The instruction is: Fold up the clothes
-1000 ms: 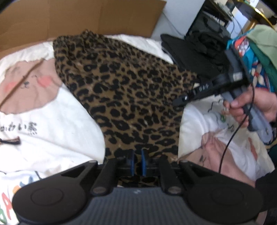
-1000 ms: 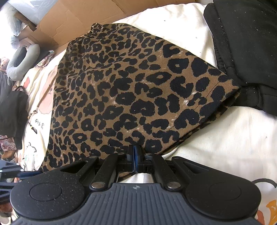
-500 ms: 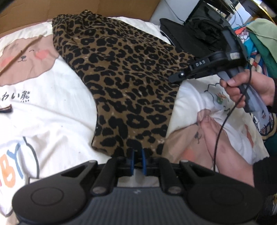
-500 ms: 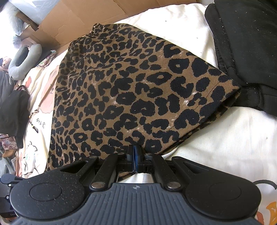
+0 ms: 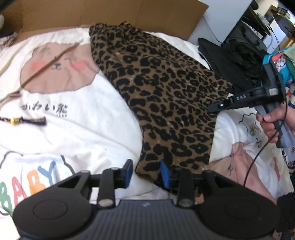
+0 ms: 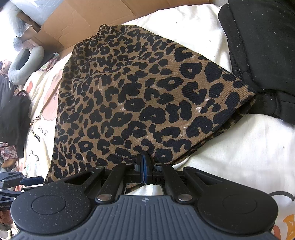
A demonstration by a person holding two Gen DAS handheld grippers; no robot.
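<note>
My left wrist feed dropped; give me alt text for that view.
The left gripper is opening, its blue fingers astride the near corner of a leopard-print garment lying on a white bear-print bedspread. At right, a hand holds the right gripper at the garment's far edge.

A white bedspread [image 5: 95,118] printed with a bear and "BABY" covers the bed. Flattened cardboard [image 5: 110,13] lines its far edge. A tasselled cord [image 5: 27,121] lies near its left edge.
</note>
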